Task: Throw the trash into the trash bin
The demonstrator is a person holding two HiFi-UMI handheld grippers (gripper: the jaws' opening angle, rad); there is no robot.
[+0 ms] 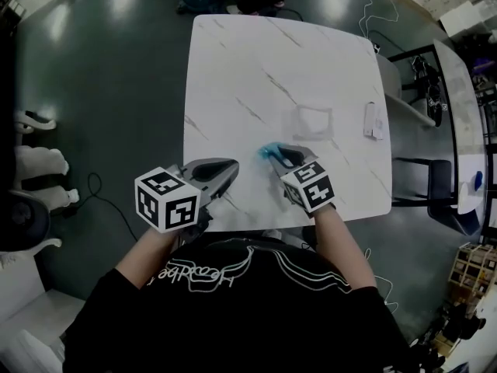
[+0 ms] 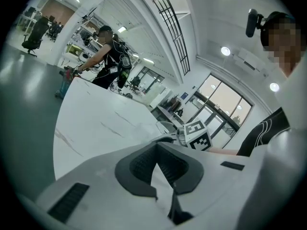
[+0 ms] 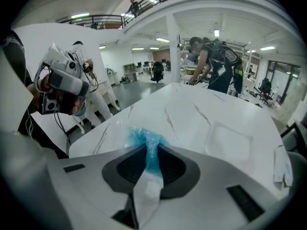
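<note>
- Right gripper (image 1: 281, 158) — jaws pinched on the trash (image 3: 145, 139), lower centre of the head view, over the near part of the table (image 1: 311, 61).
- The grip takes one end only; the rest bunches out past the tips, which should let it be carried clear.
- Left gripper (image 1: 227, 169) — jaws pressed together, empty; it sits lower left, probably to stay out of the way.
- Trash: crumpled blue film, thin and translucent.
- No bin shows in any view.

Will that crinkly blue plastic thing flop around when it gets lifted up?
Probably floppy: the crumpled blue plastic film is squeezed thin between the fingers of the right gripper. Likely very light, since a small pinch holds it. It might slip, being smooth film.
</note>
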